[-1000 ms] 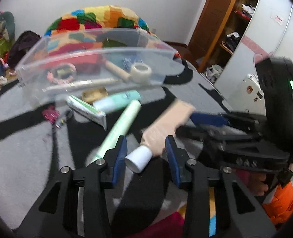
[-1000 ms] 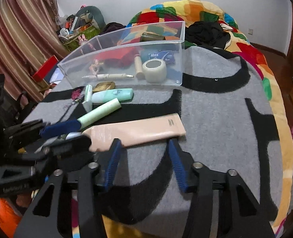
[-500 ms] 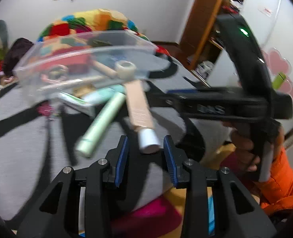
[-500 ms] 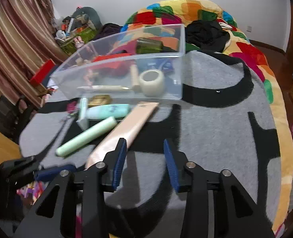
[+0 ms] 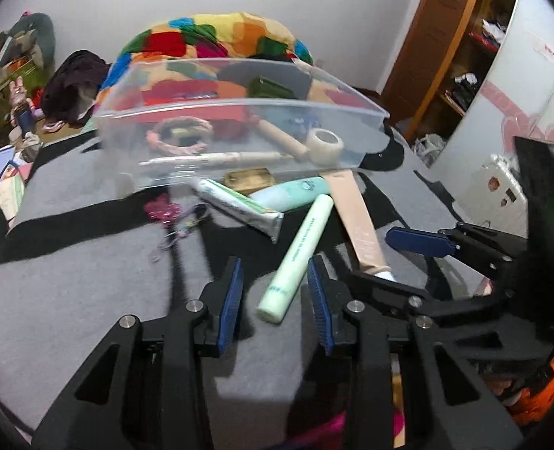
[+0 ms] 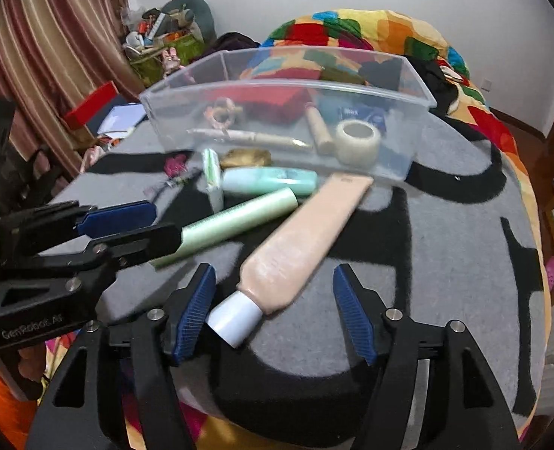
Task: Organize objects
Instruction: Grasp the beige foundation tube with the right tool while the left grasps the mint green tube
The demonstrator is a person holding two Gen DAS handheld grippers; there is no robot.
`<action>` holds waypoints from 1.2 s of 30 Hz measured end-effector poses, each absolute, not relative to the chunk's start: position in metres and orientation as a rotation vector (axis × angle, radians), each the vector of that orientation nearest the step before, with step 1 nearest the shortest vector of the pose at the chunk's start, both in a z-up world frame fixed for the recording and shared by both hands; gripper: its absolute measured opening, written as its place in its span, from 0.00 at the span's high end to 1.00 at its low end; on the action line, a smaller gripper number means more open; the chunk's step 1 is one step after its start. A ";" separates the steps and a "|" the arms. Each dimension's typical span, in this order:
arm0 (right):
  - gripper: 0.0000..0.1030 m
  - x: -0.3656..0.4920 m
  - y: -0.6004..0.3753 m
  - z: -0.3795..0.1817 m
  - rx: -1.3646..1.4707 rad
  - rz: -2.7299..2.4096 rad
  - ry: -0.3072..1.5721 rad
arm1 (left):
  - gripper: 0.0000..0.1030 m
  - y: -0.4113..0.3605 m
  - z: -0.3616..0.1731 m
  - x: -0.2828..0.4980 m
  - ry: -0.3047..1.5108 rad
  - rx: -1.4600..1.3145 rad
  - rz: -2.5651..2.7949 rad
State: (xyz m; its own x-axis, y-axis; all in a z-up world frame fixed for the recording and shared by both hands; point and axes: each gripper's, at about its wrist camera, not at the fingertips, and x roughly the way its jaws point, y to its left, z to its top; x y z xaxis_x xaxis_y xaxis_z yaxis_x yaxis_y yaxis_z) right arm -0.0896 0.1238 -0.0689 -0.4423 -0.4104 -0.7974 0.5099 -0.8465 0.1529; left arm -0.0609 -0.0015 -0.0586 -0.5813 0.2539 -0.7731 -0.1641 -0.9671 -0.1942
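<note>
Two wrist views — shared clear bin (image 5: 239, 112)

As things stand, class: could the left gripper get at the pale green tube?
Probably yes. The left gripper already straddles the near end of the pale green tube, pads not touching it. Nothing lies on that end; the right gripper hovers beside it.

The left gripper (image 5: 275, 294) is seen above a grey and black blanket (image 5: 71, 281). The end of a pale green tube (image 5: 297, 258) lies between its blue fingers (image 5: 230, 296), with gaps visible on both sides. A peach tube (image 5: 357, 217) lies just beside the green one. A white tube (image 5: 235, 204) and a mint bottle (image 5: 290, 195) lie nearer a clear bin (image 5: 239, 112), in which a tape roll (image 5: 324, 144) is seen. The right gripper (image 5: 419, 242) enters from the right.
</note>
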 end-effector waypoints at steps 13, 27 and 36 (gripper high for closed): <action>0.75 -0.077 0.164 -0.068 1.166 -2.337 0.128 | 0.82 0.034 -0.072 -0.062 -0.006 -1.250 2.673; 0.76 -0.056 0.181 -0.041 1.040 -2.339 0.044 | 0.86 0.023 -0.051 -0.037 -0.115 -1.183 2.730; 0.76 -0.048 0.181 -0.011 0.923 -2.339 0.009 | 0.86 0.016 -0.013 -0.026 -0.158 -1.044 2.783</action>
State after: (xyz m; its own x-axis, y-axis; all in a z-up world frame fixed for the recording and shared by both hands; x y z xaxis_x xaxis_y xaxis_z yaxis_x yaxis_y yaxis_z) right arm -0.0481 0.1807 -0.0107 -0.5657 -0.5436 -0.6201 0.5483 -0.8096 0.2095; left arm -0.0258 0.0155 -0.0126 -0.7419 0.1910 -0.6427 -0.1168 -0.9807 -0.1565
